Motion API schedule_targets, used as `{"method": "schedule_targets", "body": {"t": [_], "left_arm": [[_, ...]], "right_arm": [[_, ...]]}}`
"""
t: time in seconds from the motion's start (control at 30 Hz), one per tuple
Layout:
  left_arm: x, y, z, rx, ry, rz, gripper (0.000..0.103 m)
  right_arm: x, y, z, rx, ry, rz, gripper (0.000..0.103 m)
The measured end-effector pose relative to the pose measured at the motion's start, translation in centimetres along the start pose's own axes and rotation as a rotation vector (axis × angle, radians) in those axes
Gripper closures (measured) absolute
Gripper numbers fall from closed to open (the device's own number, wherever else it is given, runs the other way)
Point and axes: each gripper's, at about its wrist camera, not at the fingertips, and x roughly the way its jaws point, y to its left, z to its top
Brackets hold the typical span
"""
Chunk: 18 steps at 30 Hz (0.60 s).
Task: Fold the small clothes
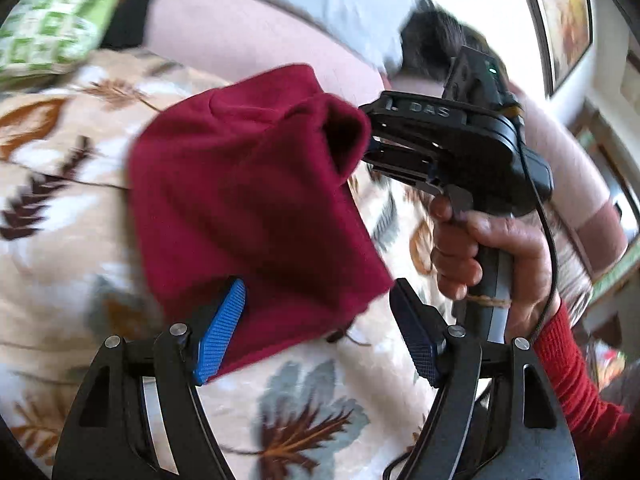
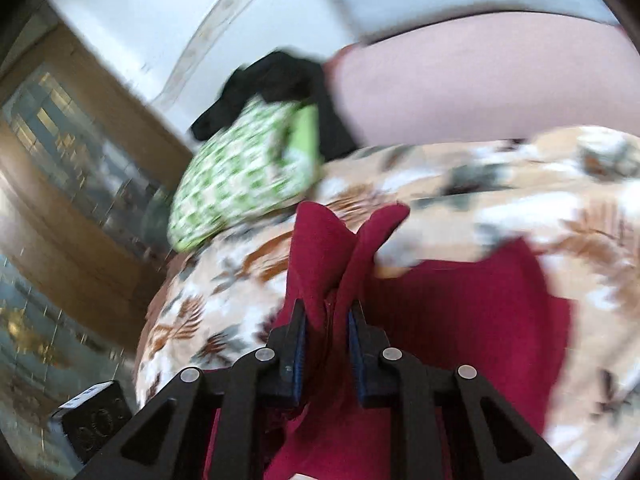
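Note:
A dark red small garment [image 1: 248, 200] hangs lifted above a leaf-patterned bedspread [image 1: 60, 216]. My right gripper [image 1: 370, 148] pinches its upper corner; in the right wrist view the right gripper [image 2: 328, 320] is shut on the red cloth [image 2: 460, 320], which bunches up between the blue pads. My left gripper [image 1: 316, 320] is open, its blue pads [image 1: 222, 332] spread wide; the cloth's lower edge drapes over the left pad and lies between the jaws.
A green-and-white patterned cloth [image 2: 244, 176] and a black garment [image 2: 276, 76] lie at the bedspread's far edge. A pink bolster or headboard [image 2: 480, 88] runs behind them. A wooden cabinet [image 2: 68, 184] stands to the left. A framed picture [image 1: 560, 12] hangs on the wall.

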Motion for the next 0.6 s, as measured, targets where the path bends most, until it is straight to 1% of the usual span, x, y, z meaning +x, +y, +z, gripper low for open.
{"method": "schedule_targets", "body": {"t": [0.03, 0.13, 0.17, 0.2, 0.23, 0.27, 0.3, 0.33, 0.37, 0.4, 0.43, 0.47, 0.5, 0.53, 0.6], "left_arm": [[1.4, -0.4, -0.2, 0.011, 0.036, 0.003, 0.028], [3.1, -0.7, -0.7, 0.019, 0.107, 0.037, 0.029], [3.0, -0.9, -0.9, 0.027, 0.117, 0.047, 0.029], [2.4, -1.1, -1.0, 0.044, 0.121, 0.065, 0.029], [1.4, -1.3, -1.0, 0.068, 0.111, 0.080, 0.029], [0.5, -1.8, -1.1, 0.095, 0.095, 0.087, 0.029], [-0.8, -2.1, -1.2, 0.127, 0.071, 0.102, 0.029], [-1.4, -2.0, -1.0, 0.142, 0.056, 0.122, 0.029], [-1.8, -1.7, -0.7, 0.147, 0.045, 0.145, 0.029], [-1.9, -1.2, -0.1, 0.151, 0.039, 0.164, 0.029], [-1.7, -0.7, 0.2, 0.154, 0.038, 0.182, 0.028], [-1.1, -0.2, 0.3, 0.149, 0.044, 0.200, 0.029], [-0.2, 0.6, 0.4, 0.136, 0.059, 0.226, 0.029], [0.5, 1.0, 0.5, 0.123, 0.073, 0.232, 0.029], [1.5, 1.3, 0.0, 0.102, 0.088, 0.198, 0.029]], "right_arm": [[-0.4, -2.7, -0.5, 0.059, -0.002, -0.043, 0.085], [0.3, -7.4, -1.9, 0.146, 0.042, -0.116, 0.085], [0.9, -9.0, -2.6, 0.186, 0.059, -0.133, 0.085], [1.0, -10.1, -3.2, 0.223, 0.049, -0.151, 0.086], [0.9, -10.5, -3.3, 0.243, 0.039, -0.153, 0.086], [0.3, -11.3, -3.5, 0.284, 0.017, -0.126, 0.086], [-0.3, -11.7, -3.5, 0.311, -0.005, -0.088, 0.082], [-1.1, -11.7, -3.5, 0.323, -0.033, -0.041, 0.068], [-2.1, -11.4, -3.6, 0.317, -0.056, -0.012, 0.057], [-2.9, -11.0, -3.7, 0.306, -0.075, 0.001, 0.040], [-3.6, -10.2, -3.8, 0.285, -0.096, 0.013, 0.034], [-3.9, -9.6, -3.8, 0.268, -0.097, 0.023, 0.034], [-3.6, -8.9, -3.4, 0.238, -0.079, 0.037, 0.034], [-3.2, -8.4, -3.2, 0.221, -0.064, 0.035, 0.034], [-1.5, -7.8, -2.7, 0.189, -0.014, -0.024, 0.034]]}}
